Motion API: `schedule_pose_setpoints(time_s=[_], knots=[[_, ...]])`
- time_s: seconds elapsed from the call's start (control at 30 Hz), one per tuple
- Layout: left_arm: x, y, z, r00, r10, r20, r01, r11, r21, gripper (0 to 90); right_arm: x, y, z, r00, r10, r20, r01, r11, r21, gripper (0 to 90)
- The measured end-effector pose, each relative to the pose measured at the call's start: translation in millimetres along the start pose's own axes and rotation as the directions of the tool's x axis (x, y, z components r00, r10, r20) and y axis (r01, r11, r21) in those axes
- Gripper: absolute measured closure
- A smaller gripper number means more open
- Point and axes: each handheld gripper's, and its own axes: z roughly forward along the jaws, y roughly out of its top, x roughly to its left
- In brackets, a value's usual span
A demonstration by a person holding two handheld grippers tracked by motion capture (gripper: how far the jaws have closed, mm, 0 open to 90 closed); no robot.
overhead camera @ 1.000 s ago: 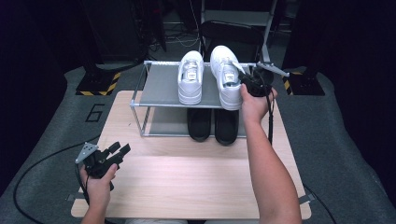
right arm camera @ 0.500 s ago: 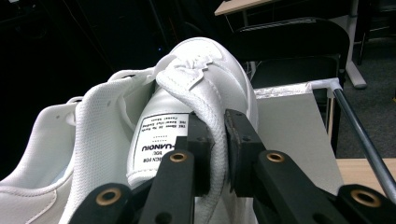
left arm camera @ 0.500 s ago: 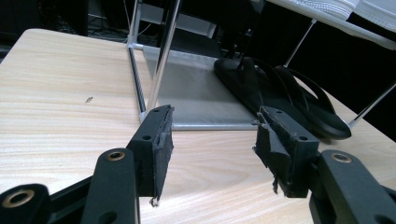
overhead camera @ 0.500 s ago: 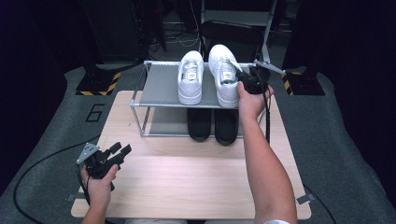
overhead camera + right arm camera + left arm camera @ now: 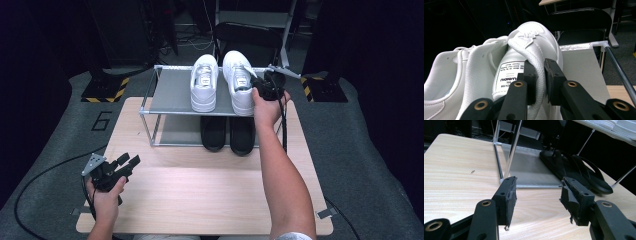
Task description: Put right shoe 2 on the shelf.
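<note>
Right gripper (image 5: pixel 539 82) is clamped on the right-hand white sneaker (image 5: pixel 239 82), and the right gripper view makes it plain: the two black jaws are pinched nearly together on the padded collar of that shoe, one inside the opening, one outside, with the printed label on the tongue just to their left. In the high view the right gripper (image 5: pixel 262 90) sits at the sneaker's 3 o'clock edge, the person's forearm stretching up to it from the bottom of the frame.

That sneaker rests on the top shelf of the metal shoe rack (image 5: pixel 167 95), toe pointing to 12 o'clock, with its partner, the left-hand white sneaker (image 5: pixel 204 89), right beside it at 9 o'clock, the two very close or touching. Under them, on the lower shelf, a pair of black flip-flops (image 5: pixel 228 134) lies side by side. The rack stands on the far half of the wooden bench (image 5: pixel 200 200).

Over at 7 o'clock from the rack, well apart from it, the left gripper (image 5: pixel 127 164) hovers near the bench's front left corner. Its jaws stand wide apart with nothing between them; the left gripper view looks straight through the gap at bare bench, with the rack's leg and the flip-flops (image 5: pixel 576 171) beyond.
</note>
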Motion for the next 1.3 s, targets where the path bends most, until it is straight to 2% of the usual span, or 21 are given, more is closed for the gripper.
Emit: schedule_pose_setpoints(time_s=[0.37, 0.53, 0.6, 0.83, 1.13, 1.27, 1.3], knots=[[0.1, -2.5, 1.1, 1.0, -0.002, -0.002, 0.002, 1.0, 0.007, 45.7, 0.7, 2.5, 3.9, 0.9997, 0.022, -0.005, -0.022, 1.0, -0.01, 80.0], [1.5, -1.9, -0.4, 1.0, -0.005, -0.002, 0.005, 0.9999, 0.009, 45.7, -0.2, 1.1, 8.3, 0.9998, 0.02, -0.004, -0.019, 1.0, 0.013, 79.8], [2.1, -2.0, -0.4, 1.0, -0.005, -0.004, 0.005, 1.0, 0.001, 45.7, -0.6, 0.5, 9.0, 0.9992, 0.039, -0.004, -0.039, 0.999, 0.012, 79.1], [3.5, -2.0, -0.5, 0.9999, -0.01, -0.009, 0.01, 0.9999, 0.005, 45.7, -1.9, 2.1, 12.0, 0.999, 0.044, -0.002, -0.044, 0.998, 0.034, 75.6], [5.9, -2.0, -1.0, 0.9998, -0.014, -0.016, 0.015, 0.9999, 0.004, 45.7, -10.0, 1.5, 14.5, 0.9953, 0.096, -0.017, -0.095, 0.995, 0.043, 72.2], [5.9, -1.3, -2.2, 0.9998, -0.014, -0.016, 0.014, 0.9999, 0.001, 45.7, -10.6, 1.8, 12.5, 0.9968, 0.078, -0.017, -0.078, 0.997, 0.027, 66.7], [5.9, -1.3, -2.1, 0.9998, -0.013, -0.017, 0.013, 0.9999, -0.002, 45.7, -9.8, 2.7, 10.5, 0.998, 0.063, -0.01, -0.063, 0.998, 0.004, 65.4]])
